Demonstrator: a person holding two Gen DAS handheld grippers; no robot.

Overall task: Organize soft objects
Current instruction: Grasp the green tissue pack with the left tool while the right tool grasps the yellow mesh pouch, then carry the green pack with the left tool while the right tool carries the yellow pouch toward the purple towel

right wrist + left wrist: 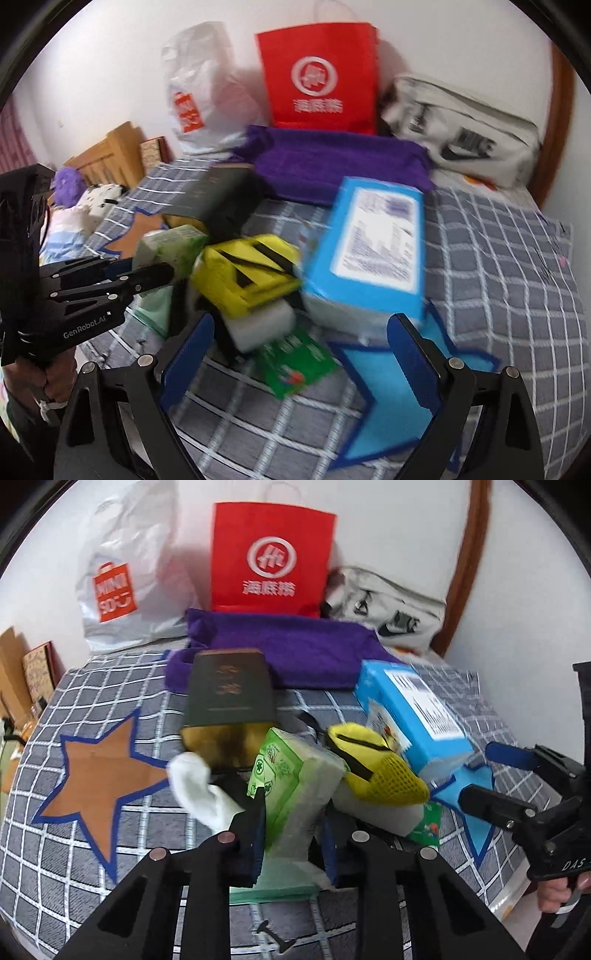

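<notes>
- My left gripper [293, 814] is clamped on the green tissue pack [291, 775]; white sock [201, 790] just left of it.
- My right gripper [308, 354] gapes wide, green packet [295, 363] lying between its jaws.

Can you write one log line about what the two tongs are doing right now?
left tongs: shut on green tissue pack | right tongs: open, empty, above blue star patch | bed: cluttered

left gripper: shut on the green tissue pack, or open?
Shut on it. The left gripper has both blue pads pressed against the sides of the green tissue pack.
</notes>
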